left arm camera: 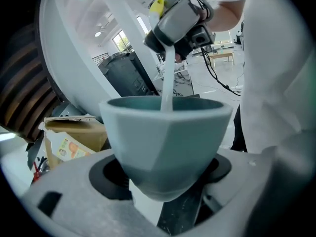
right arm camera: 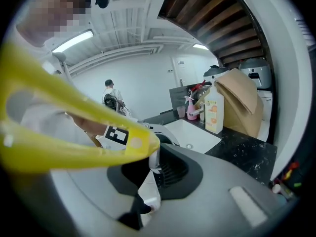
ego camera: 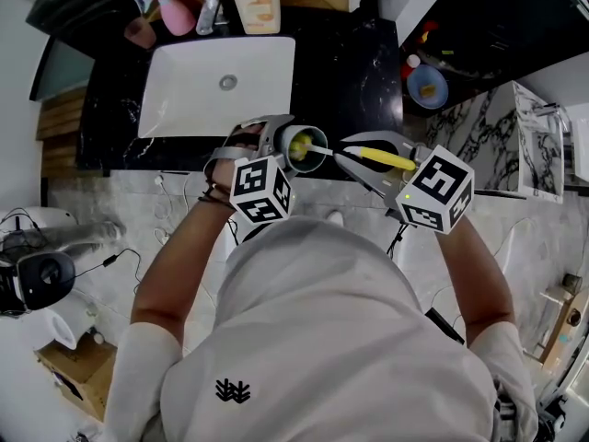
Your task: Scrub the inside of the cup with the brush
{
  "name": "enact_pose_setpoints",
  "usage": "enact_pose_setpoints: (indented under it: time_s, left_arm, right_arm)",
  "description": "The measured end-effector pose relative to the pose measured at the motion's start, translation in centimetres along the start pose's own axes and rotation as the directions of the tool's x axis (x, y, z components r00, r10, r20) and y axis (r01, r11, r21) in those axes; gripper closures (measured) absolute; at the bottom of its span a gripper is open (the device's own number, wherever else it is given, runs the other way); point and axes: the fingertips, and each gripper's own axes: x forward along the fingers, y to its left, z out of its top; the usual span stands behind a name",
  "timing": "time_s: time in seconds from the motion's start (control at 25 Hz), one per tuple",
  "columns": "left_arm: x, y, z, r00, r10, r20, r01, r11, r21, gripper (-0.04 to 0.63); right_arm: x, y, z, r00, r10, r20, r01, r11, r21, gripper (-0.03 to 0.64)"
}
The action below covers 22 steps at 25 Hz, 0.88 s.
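My left gripper (ego camera: 293, 142) is shut on a grey-green cup (ego camera: 300, 145), held over the counter's front edge with its mouth tipped toward the right gripper. In the left gripper view the cup (left arm camera: 165, 132) sits between the jaws, and the brush's white shaft (left arm camera: 167, 83) runs down into it. My right gripper (ego camera: 354, 155) is shut on the brush's yellow handle (ego camera: 385, 159). In the right gripper view that yellow loop handle (right arm camera: 74, 132) fills the left side, and the white shaft (right arm camera: 152, 163) passes between the jaws. The bristles are hidden inside the cup.
A white sink (ego camera: 184, 90) is set in the black marble counter (ego camera: 354, 72) just beyond the cup. A soap bottle (ego camera: 255, 0), a faucet (ego camera: 210, 7) and a pink bottle (ego camera: 177, 13) stand behind the sink. A blue bowl (ego camera: 428, 86) sits at the right.
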Motion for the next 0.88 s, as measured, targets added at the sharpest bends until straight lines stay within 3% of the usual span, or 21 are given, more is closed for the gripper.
enact_pose_setpoints:
  time_s: [0.6, 0.88]
  left_arm:
    - [-0.2, 0.8, -2.9, 0.999, 0.012, -0.048, -0.015, 0.997, -0.074, 0.230]
    - [0.2, -0.6, -1.3, 0.999, -0.029, -0.041, 0.028, 1.000, -0.008, 0.230]
  right_arm:
    - [-4.4, 2.4, 2.7, 0.999, -0.016, 0.035, 0.018, 0.997, -0.069, 0.566]
    - [-0.4, 2.9, 1.4, 0.998, 0.020, -0.062, -0.030, 0.985, -0.171, 0.565]
